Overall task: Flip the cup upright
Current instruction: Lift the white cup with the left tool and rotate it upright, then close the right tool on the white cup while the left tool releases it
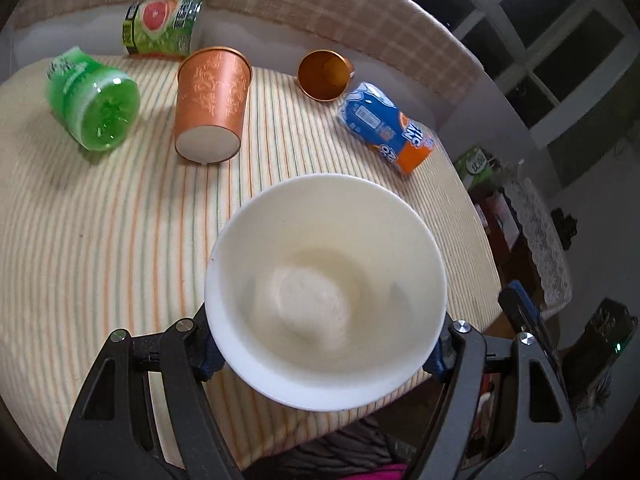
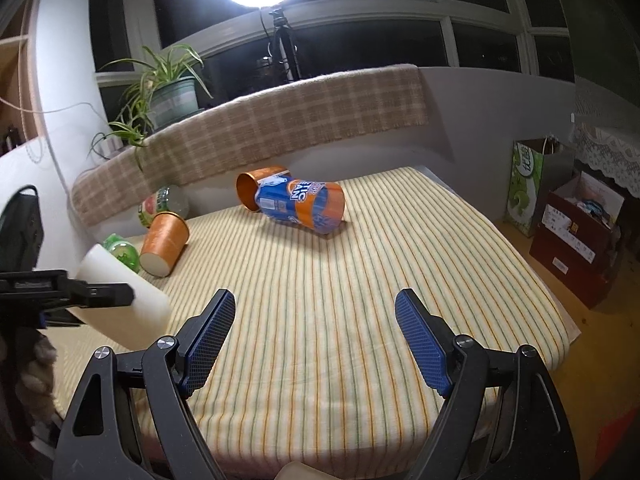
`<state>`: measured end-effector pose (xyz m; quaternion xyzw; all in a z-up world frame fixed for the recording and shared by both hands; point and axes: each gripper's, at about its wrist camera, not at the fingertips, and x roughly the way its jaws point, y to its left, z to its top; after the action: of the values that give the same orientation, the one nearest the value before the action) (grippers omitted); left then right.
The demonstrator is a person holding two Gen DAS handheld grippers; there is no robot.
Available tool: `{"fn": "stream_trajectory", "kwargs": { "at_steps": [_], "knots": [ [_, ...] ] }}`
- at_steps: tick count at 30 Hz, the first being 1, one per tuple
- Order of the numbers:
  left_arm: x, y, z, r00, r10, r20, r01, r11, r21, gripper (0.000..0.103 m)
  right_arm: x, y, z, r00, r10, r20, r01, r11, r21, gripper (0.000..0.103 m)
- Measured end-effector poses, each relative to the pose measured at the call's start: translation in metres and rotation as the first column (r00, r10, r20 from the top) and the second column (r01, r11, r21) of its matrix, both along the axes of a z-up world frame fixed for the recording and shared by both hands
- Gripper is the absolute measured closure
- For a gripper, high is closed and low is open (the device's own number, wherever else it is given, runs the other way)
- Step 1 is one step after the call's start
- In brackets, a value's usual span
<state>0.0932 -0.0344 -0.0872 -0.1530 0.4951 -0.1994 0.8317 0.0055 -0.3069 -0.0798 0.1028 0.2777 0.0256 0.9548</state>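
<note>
My left gripper [image 1: 326, 354] is shut on a white cup [image 1: 326, 292], its mouth facing the camera, held above the striped table [image 1: 100, 240]. In the right wrist view the white cup [image 2: 132, 300] lies tilted in the left gripper at the left edge. My right gripper [image 2: 316, 340] is open and empty above the table's near middle [image 2: 340, 300]. An orange patterned paper cup [image 1: 210, 104] lies on its side at the back, also seen in the right wrist view [image 2: 164, 244]. A small copper cup [image 1: 324, 74] lies on its side, mouth toward me.
A green bottle [image 1: 94, 102], a grapefruit-label bottle [image 1: 162, 28] and a blue-orange bottle [image 1: 386, 128] lie on the table. A plaid cushion [image 2: 260, 132] backs it. Boxes [image 2: 576, 236] and a green bag [image 2: 528, 188] stand right of the table edge.
</note>
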Motion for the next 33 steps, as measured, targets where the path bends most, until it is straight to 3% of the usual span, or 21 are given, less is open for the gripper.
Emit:
{"fn": "stream_trajectory", "kwargs": {
  "at_steps": [4, 7, 9, 14, 19, 26, 33],
  "knots": [
    [-0.012, 0.002, 0.010, 0.998, -0.061, -0.036, 0.062, 0.997, 0.034, 0.027, -0.001, -0.001, 0.000, 1.000, -0.008, -0.002, 0.008, 1.000, 0.004, 0.021],
    [-0.020, 0.002, 0.010, 0.985, -0.130, -0.114, 0.139, 0.988, 0.070, 0.027, 0.000, 0.001, -0.001, 1.000, -0.005, -0.006, 0.005, 1.000, 0.000, 0.021],
    [-0.023, 0.004, 0.006, 0.972, -0.156, -0.174, 0.172, 0.982, 0.080, 0.027, 0.000, 0.002, -0.001, 1.000, -0.006, -0.006, 0.006, 1.000, -0.002, 0.021],
    [-0.010, -0.002, -0.009, 0.957, -0.180, -0.227, 0.210, 0.970, 0.119, 0.027, 0.002, 0.009, -0.001, 1.000, 0.008, -0.008, -0.007, 1.000, 0.010, 0.021],
    [0.018, -0.002, -0.014, 0.980, -0.105, -0.169, 0.123, 0.988, 0.098, 0.027, -0.001, 0.013, 0.001, 1.000, 0.015, 0.002, -0.015, 1.000, -0.019, 0.021],
    [0.036, -0.001, -0.031, 0.986, -0.054, -0.160, 0.068, 0.994, 0.085, 0.027, 0.000, 0.005, 0.000, 1.000, -0.001, -0.012, 0.001, 1.000, -0.015, 0.021],
    [0.033, 0.005, -0.024, 0.990, -0.048, -0.132, 0.061, 0.994, 0.094, 0.026, 0.016, 0.015, -0.002, 0.993, 0.091, -0.075, -0.084, 0.993, 0.087, 0.021]
  ]
}}
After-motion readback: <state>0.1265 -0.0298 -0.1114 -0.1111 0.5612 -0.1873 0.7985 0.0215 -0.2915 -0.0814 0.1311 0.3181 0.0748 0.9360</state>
